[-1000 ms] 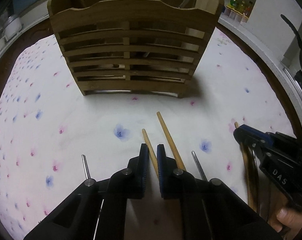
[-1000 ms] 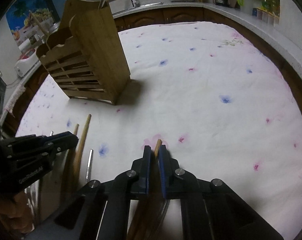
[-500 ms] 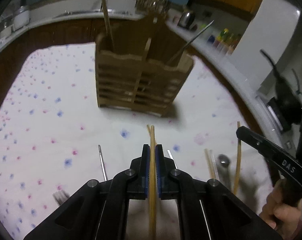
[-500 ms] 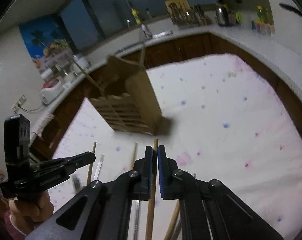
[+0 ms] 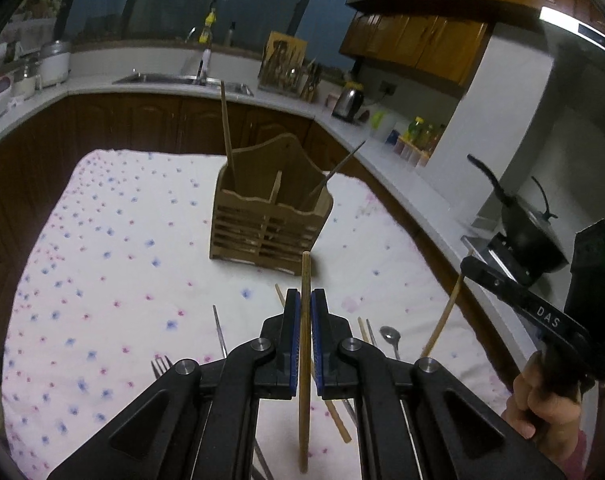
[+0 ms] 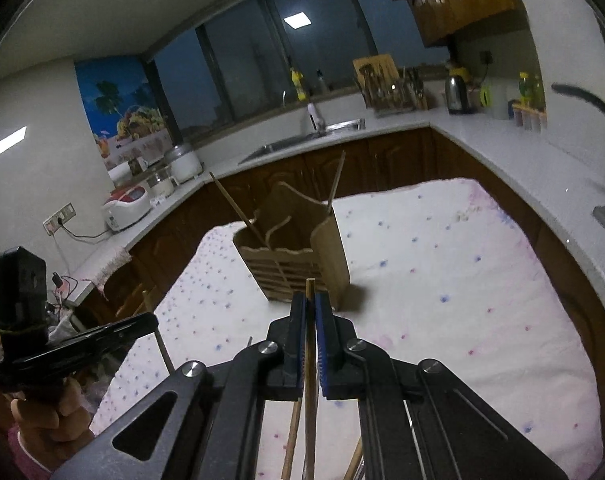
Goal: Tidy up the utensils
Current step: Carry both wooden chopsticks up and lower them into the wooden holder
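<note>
White letters reading "DAS" are showing on the black arm of the right gripper [image 5: 468, 270], seen from the left wrist camera at the right edge of the frame. No other lettering is coming through legibly: the bottles [image 6: 528, 86] and appliances on the counter [image 6: 502, 148] are appearing too small and blurred to read, and the poster [image 6: 122, 116] on the wall is showing only a palm and fruit, with no readable words.
</note>
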The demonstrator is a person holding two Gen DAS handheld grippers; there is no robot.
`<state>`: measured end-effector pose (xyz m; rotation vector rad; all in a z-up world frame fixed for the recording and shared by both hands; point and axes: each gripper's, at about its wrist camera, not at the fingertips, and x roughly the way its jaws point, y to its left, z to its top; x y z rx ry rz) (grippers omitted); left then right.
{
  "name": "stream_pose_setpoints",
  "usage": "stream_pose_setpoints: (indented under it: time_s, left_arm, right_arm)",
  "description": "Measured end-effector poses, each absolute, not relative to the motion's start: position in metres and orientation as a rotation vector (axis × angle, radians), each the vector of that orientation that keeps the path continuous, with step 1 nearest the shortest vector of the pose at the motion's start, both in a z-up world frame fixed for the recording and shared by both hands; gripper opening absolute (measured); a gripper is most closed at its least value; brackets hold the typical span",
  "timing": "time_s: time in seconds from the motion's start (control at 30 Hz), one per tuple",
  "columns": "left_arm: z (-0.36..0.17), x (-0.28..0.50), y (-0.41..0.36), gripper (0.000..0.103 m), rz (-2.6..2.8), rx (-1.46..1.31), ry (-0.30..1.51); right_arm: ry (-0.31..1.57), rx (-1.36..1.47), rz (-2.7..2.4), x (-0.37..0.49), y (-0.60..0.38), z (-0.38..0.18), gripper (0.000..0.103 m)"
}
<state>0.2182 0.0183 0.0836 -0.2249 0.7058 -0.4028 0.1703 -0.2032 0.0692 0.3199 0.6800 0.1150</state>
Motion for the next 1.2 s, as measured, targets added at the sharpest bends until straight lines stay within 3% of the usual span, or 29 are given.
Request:
stream_pose_setpoints:
  time_s: [0.4,1.2]
  left_arm:
    - [0.107,0.172,0.039,0.003,-0.4,-0.227,0.587]
    - [0.12,0.192,0.065,0.003,-0.367,-0.286,0.473]
  right_arm:
    - [0.605,0.306,0.109,0.163,-0.2,0.094,0.005]
    - [0.521,0.298,0.109,0.18,-0.195,0.114,0.005]
